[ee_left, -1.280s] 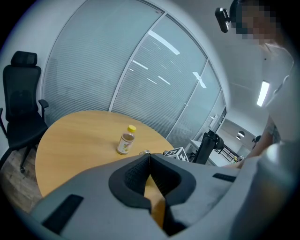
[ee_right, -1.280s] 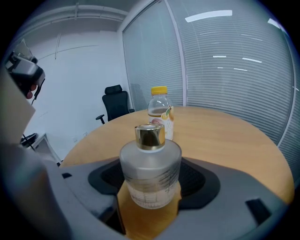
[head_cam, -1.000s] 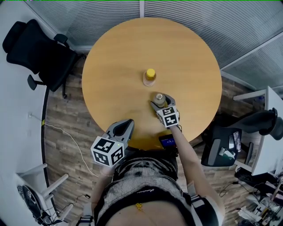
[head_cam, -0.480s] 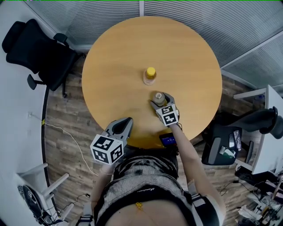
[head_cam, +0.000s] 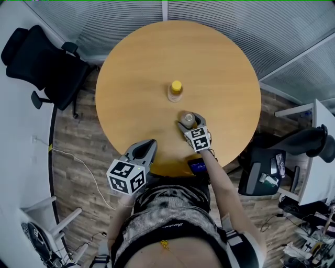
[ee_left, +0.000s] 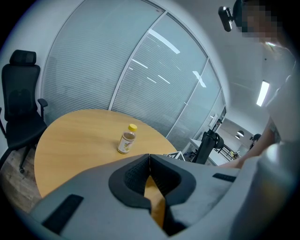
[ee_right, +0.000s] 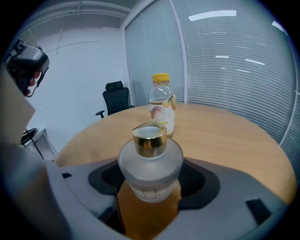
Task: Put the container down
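Container (ee_right: 150, 164): one, in right gripper (head_cam: 190, 122) jaws; one yellow-capped bottle (ee_right: 162, 105) behind.

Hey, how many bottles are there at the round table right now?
2. A yellow-capped juice bottle stands alone near the middle of the table; a frosted container with a gold neck sits between the jaws of the right gripper, nearer the person. None appears hidden.

1. An office meeting room is shown: a round wooden table (head_cam: 136, 63) is set in the middle.
2. Glazed partition walls (head_cam: 220, 15), fitted with slatted blinds, are seen behind the table.
3. A black swivel office chair (head_cam: 44, 63) is parked to the left of the table.
4. Wood-plank flooring (head_cam: 78, 152) is laid around the table.
5. A white desk (head_cam: 316, 172) is placed to the right of the table.
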### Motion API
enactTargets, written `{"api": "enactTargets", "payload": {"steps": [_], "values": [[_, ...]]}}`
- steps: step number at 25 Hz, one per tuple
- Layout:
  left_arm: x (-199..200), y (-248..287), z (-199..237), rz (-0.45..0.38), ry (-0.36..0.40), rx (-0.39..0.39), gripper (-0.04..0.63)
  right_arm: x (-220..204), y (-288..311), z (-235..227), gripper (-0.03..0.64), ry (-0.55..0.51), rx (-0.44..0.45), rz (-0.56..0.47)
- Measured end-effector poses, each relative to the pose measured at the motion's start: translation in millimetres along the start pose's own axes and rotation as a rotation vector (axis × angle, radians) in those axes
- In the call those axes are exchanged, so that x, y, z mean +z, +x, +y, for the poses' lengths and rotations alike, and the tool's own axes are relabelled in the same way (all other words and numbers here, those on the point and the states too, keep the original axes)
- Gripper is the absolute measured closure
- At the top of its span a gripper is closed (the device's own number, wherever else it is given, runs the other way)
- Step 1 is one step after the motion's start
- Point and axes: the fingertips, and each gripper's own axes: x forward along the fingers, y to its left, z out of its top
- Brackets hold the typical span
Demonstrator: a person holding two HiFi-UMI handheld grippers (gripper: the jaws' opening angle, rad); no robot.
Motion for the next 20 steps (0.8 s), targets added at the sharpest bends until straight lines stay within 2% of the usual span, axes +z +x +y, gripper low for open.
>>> {"api": "enactTargets", "payload": {"steps": [9, 20], "values": [[-0.4, 1.7, -2.8, 0.003, 0.007, -0.007, 0.574, -7.5, -2.9, 1.1, 0.281, -0.057, -0.003, 0.020], [-0.9, -0.9, -4.3, -0.002, 0.008, -0.016, 0.574, -6.0, -2.9, 1.3, 0.281, -0.050, -0.009, 0.010]]}}
